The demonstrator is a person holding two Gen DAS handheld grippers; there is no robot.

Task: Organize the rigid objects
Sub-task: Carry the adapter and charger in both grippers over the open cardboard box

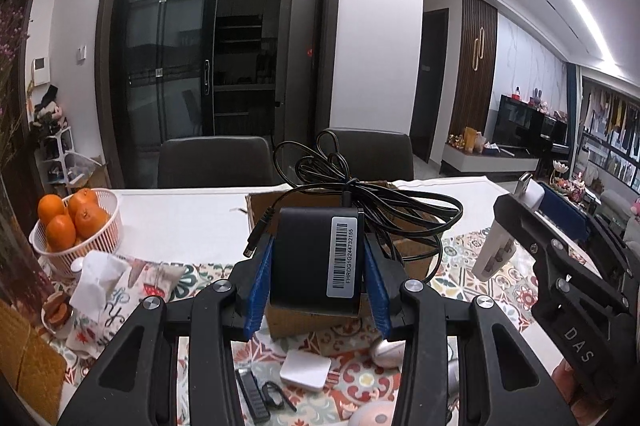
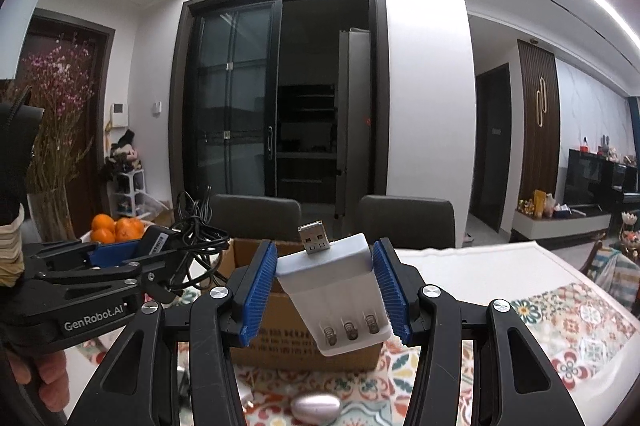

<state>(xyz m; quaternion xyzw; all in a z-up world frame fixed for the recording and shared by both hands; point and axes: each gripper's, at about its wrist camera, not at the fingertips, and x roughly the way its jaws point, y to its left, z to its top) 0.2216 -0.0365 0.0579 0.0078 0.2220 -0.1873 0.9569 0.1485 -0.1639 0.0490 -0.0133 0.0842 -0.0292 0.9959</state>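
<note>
My left gripper [image 1: 318, 266] is shut on a black power adapter [image 1: 312, 262] with a barcode label; its tangled black cable [image 1: 360, 193] hangs over the open cardboard box [image 1: 416, 250] just behind. My right gripper [image 2: 326, 290] is shut on a white USB battery charger [image 2: 340, 290], held tilted above the near edge of the same box [image 2: 280, 330]. The right gripper [image 1: 536, 201] with the charger [image 1: 494, 250] shows at the right of the left wrist view. The left gripper [image 2: 116, 254] with the adapter [image 2: 154, 242] shows at the left of the right wrist view.
On the patterned tablecloth [image 1: 480, 282] lie a white square box [image 1: 306, 370], a black clip-like tool [image 1: 252, 394], a small black cable [image 1: 276, 392] and a pinkish oval object [image 2: 316, 406]. A white basket of oranges [image 1: 76, 226] and a tissue pouch [image 1: 104, 290] stand left. Two chairs [image 1: 216, 161] stand behind.
</note>
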